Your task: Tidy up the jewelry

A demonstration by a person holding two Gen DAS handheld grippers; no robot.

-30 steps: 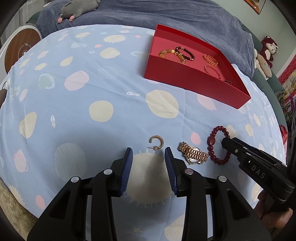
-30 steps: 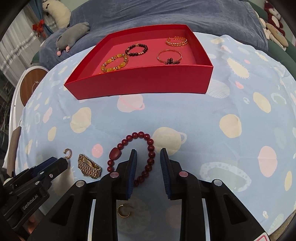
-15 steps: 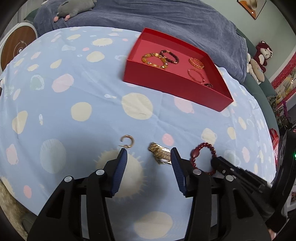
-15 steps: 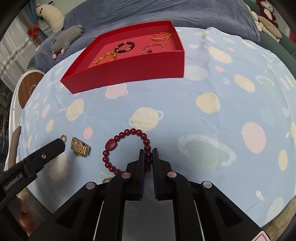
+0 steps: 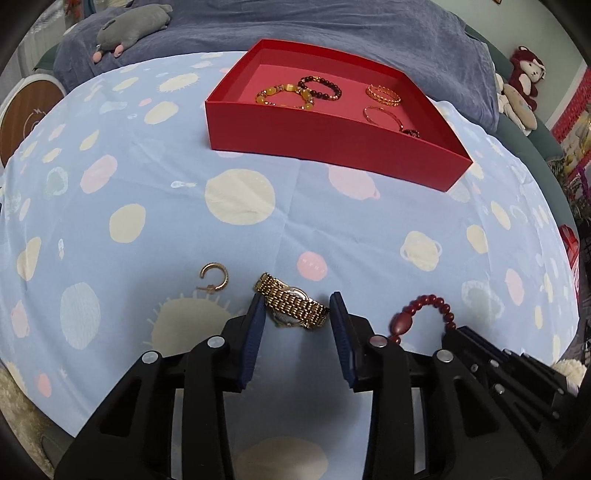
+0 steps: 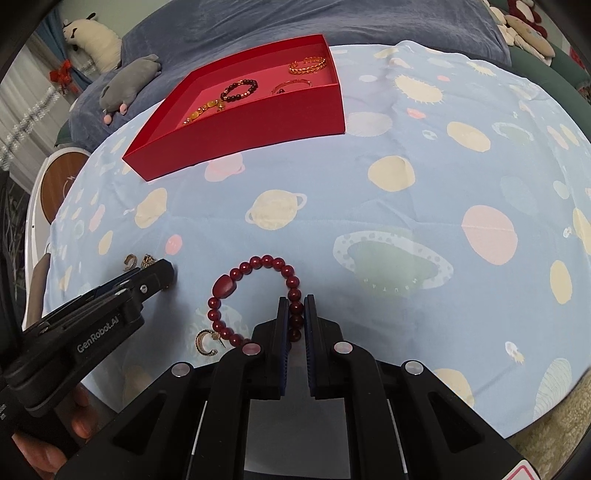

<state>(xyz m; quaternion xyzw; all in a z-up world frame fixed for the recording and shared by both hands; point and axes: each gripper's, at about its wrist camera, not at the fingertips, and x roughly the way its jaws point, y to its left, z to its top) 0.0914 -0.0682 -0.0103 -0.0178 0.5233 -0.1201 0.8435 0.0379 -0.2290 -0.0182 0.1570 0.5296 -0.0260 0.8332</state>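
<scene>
A red tray holds several bracelets at the back of the blue spotted cloth. My left gripper is open with its jaws on either side of a gold watch that lies on the cloth. A gold hoop earring lies left of it. My right gripper is shut on the dark red bead bracelet, which also shows in the left wrist view. A second hoop earring lies by that bracelet's near side.
A grey plush toy lies on the dark blue blanket behind the cloth. More stuffed toys sit at the far right. A round wooden stool stands at the left edge.
My left gripper has moved right from the earring to straddle the gold watch. My right gripper has closed on the red bead bracelet.
</scene>
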